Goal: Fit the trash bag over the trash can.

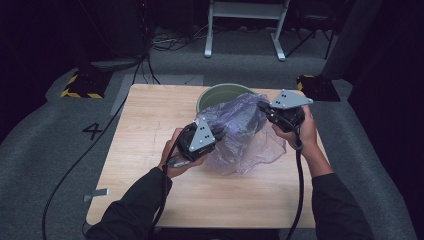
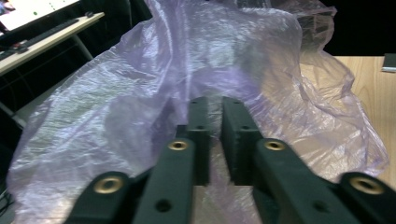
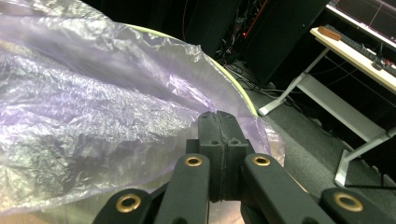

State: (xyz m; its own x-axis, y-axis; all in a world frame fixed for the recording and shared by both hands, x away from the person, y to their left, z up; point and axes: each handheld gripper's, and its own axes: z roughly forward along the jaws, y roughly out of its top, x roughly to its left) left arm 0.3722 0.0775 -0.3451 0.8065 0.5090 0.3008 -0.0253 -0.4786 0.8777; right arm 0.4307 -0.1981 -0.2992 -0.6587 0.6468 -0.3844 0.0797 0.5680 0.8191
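A crumpled translucent purple plastic bag (image 1: 240, 132) lies over the near side of a green bin (image 1: 215, 94) at the back of the wooden table (image 1: 145, 135). My left gripper (image 1: 220, 134) is at the bag's left side. In the left gripper view its jaws (image 2: 215, 106) stand almost together with a thin slit, film of the bag (image 2: 187, 65) caught there. My right gripper (image 1: 262, 107) is at the bag's upper right edge. Its jaws (image 3: 217, 116) are pressed together on the bag's (image 3: 93, 116) rim, beside the bin's rim (image 3: 236, 86).
On the grey carpet behind the table stand a white table frame (image 1: 245, 30), a yellow-and-black striped block (image 1: 80, 86) at the left and a black block (image 1: 317, 87) at the right. Cables run along the floor at the left (image 1: 85, 155).
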